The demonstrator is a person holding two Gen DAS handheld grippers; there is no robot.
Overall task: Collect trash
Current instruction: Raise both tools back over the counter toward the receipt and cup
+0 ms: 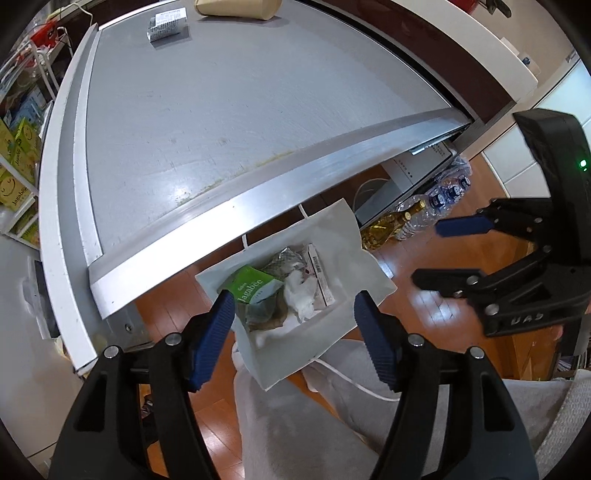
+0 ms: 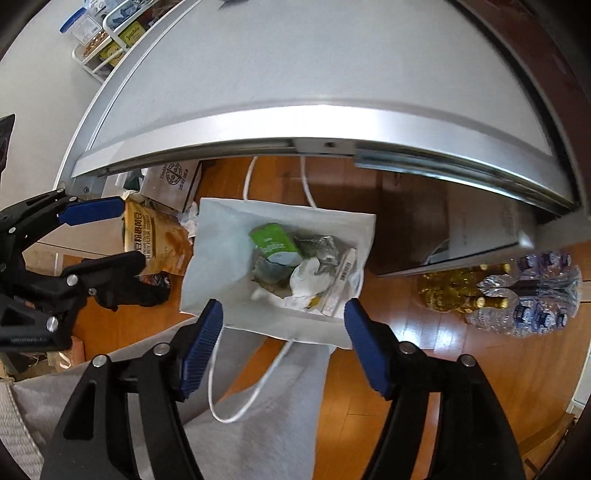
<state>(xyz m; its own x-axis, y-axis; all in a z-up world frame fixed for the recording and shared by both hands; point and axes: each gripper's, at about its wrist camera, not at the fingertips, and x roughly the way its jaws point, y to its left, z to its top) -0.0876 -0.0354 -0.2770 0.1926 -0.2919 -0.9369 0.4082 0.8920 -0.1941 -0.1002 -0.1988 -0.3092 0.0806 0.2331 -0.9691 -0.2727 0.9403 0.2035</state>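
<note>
Both grippers pointed steeply down, released and empty: the left gripper (image 1: 295, 314) and right gripper (image 2: 284, 321) hovered over one white bag (image 2: 214, 258) at frame centre on the floor, holding one green carton (image 2: 275, 243), one crumpled tissue (image 2: 308, 277).

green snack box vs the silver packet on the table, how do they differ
The green snack box lies in the white bag on the floor, crumpled among other trash. The silver packet lies on the grey table, at its far end. The box is green with white lettering; the packet is silver with a white printed label. Both look like empty packaging.
</note>
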